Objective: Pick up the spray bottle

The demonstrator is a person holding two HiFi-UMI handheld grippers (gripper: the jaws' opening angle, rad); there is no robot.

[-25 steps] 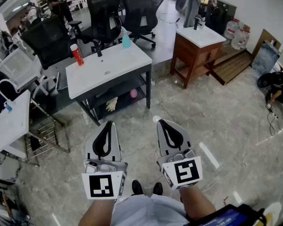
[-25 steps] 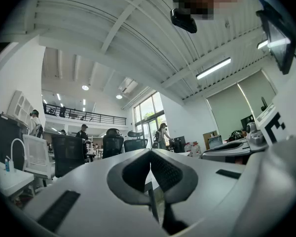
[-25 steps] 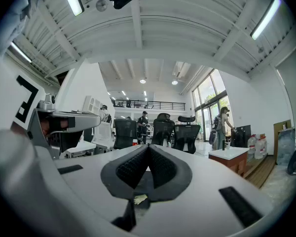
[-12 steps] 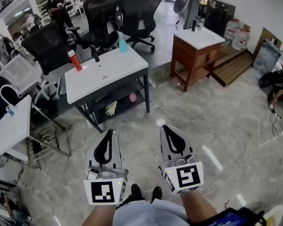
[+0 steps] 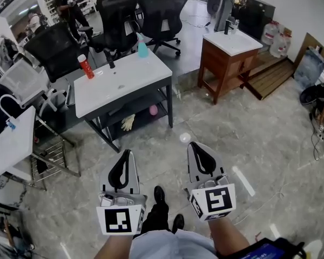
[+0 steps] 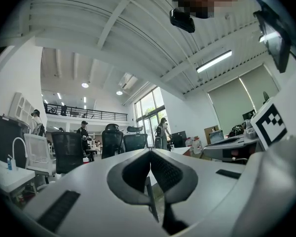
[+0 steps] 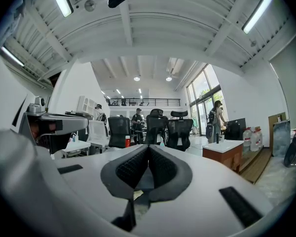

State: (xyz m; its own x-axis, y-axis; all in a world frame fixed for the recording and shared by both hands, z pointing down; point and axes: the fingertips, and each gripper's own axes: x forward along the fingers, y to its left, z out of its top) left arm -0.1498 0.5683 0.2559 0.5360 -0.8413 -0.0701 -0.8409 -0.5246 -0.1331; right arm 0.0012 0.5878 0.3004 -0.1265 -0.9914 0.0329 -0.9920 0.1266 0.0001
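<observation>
Meanwhile left tool (image 5: 127, 152) and right tool (image 5: 194, 144) sit lower.

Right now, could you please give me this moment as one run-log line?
left gripper: shut, empty | right gripper: shut, empty | spray bottle: on white table, untouched

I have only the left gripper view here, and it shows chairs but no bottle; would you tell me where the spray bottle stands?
Observer: In the head view a teal bottle, likely the spray bottle, stands upright at the far right corner of the white table.
Operator: Thank you. Is there another bottle on it?
Observer: Yes, a red bottle with a white cap stands near the far left corner.
Operator: And how is the right claw?
Observer: The right claw is shut with nothing in it.
</observation>
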